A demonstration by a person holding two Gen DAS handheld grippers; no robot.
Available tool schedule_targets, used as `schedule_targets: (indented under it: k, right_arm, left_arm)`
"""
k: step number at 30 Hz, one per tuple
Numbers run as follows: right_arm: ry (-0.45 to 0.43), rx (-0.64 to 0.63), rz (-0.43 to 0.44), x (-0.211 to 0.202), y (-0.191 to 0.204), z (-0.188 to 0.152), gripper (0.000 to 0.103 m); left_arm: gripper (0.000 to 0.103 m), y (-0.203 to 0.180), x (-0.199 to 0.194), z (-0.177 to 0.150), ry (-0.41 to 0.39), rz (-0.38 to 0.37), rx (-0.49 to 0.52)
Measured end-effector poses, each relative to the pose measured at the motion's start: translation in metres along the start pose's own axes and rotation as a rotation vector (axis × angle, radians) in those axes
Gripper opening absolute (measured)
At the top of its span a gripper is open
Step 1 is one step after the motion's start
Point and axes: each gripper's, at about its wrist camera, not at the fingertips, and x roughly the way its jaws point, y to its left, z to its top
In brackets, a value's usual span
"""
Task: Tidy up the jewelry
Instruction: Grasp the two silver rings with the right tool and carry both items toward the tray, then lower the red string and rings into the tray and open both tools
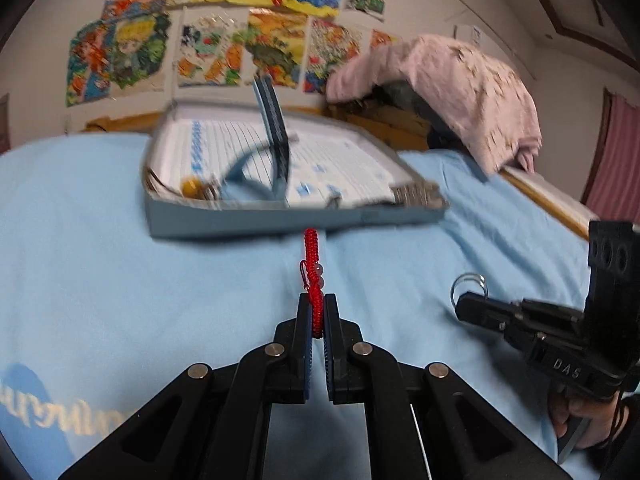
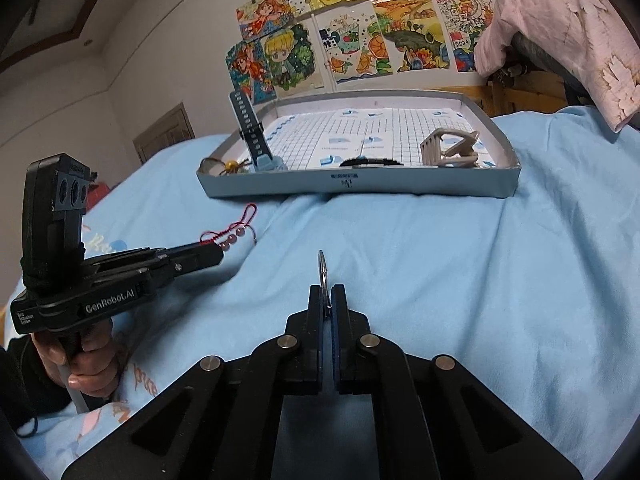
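My left gripper [image 1: 318, 312] is shut on a red braided cord bracelet [image 1: 312, 264] with a few pale beads, held above the blue bedsheet; it also shows in the right wrist view [image 2: 236, 234]. My right gripper [image 2: 327, 300] is shut on a silver ring hoop [image 2: 322, 270], seen too in the left wrist view [image 1: 468, 286]. A shallow grey box lid [image 2: 360, 188] lies ahead on the bed. It holds a blue watch strap [image 2: 250, 132], a gold-bead piece [image 2: 230, 166], a black band [image 2: 372, 162] and a grey hair claw [image 2: 452, 148].
A light blue sheet [image 2: 440, 264] covers the bed. A pink floral cloth [image 2: 560, 32] hangs over wooden furniture at the back right. Colourful drawings [image 2: 340, 32] cover the wall behind. A person's hand holds each gripper handle.
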Motion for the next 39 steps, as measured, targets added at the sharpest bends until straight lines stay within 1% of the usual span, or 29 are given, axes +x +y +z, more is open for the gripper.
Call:
schedule_targets:
  k: [5, 8, 11, 13, 16, 19, 21, 24, 29, 33, 34, 36, 37, 38, 39]
  right_arm:
    - [-0.044, -0.002, 0.017, 0.008, -0.002, 0.023, 0.004]
    - [-0.084, -0.031, 0.027, 0.016, 0.003, 0.046, 0.004]
    - [-0.117, -0.065, 0.032, 0.026, 0.012, 0.067, 0.004]
    - [-0.123, -0.07, 0.031, 0.034, 0.018, 0.078, 0.004]
    - [-0.116, -0.061, 0.025, 0.054, 0.019, 0.099, 0.004]
    - [-0.086, -0.017, 0.006, 0.078, 0.015, 0.115, 0.004]
    - [-0.07, -0.006, -0.002, 0.088, 0.015, 0.117, 0.004]
    - [-0.04, -0.003, -0.041, 0.102, 0.015, 0.117, 0.004]
    - [-0.013, -0.012, -0.069, 0.111, 0.018, 0.117, 0.004]
    - [-0.015, -0.01, -0.093, 0.108, 0.017, 0.112, 0.005]
    - [-0.02, -0.009, -0.098, 0.106, 0.016, 0.112, 0.008]
    - [-0.045, -0.008, -0.104, 0.099, 0.016, 0.109, 0.027]
    - [-0.068, -0.008, -0.106, 0.093, 0.015, 0.108, 0.044]
    - [-0.1, -0.008, -0.109, 0.085, 0.014, 0.107, 0.055]
    - [-0.127, -0.009, -0.115, 0.079, 0.013, 0.107, 0.055]
  left_arm:
    - [0.005, 0.012, -0.015, 0.028, -0.079, 0.04, -0.047]
    - [0.005, 0.018, -0.02, 0.048, -0.135, 0.06, -0.067]
    - [0.005, 0.023, -0.013, 0.067, -0.151, 0.095, -0.067]
    - [0.005, 0.025, -0.002, 0.079, -0.143, 0.126, -0.047]
    - [0.005, 0.03, 0.024, 0.092, -0.101, 0.164, -0.028]
    - [0.005, 0.043, 0.045, 0.095, -0.039, 0.19, -0.064]
    - [0.005, 0.051, 0.053, 0.095, -0.011, 0.196, -0.094]
    - [0.005, 0.06, 0.061, 0.092, 0.026, 0.195, -0.122]
    - [0.005, 0.063, 0.06, 0.087, 0.047, 0.192, -0.143]
    - [0.005, 0.063, 0.055, 0.082, 0.022, 0.188, -0.166]
    - [0.006, 0.063, 0.054, 0.081, 0.022, 0.185, -0.17]
    - [0.006, 0.061, 0.051, 0.079, 0.01, 0.185, -0.161]
    - [0.009, 0.058, 0.048, 0.078, -0.001, 0.191, -0.148]
    - [0.017, 0.057, 0.045, 0.078, -0.007, 0.2, -0.14]
    - [0.023, 0.056, 0.042, 0.077, -0.015, 0.207, -0.138]
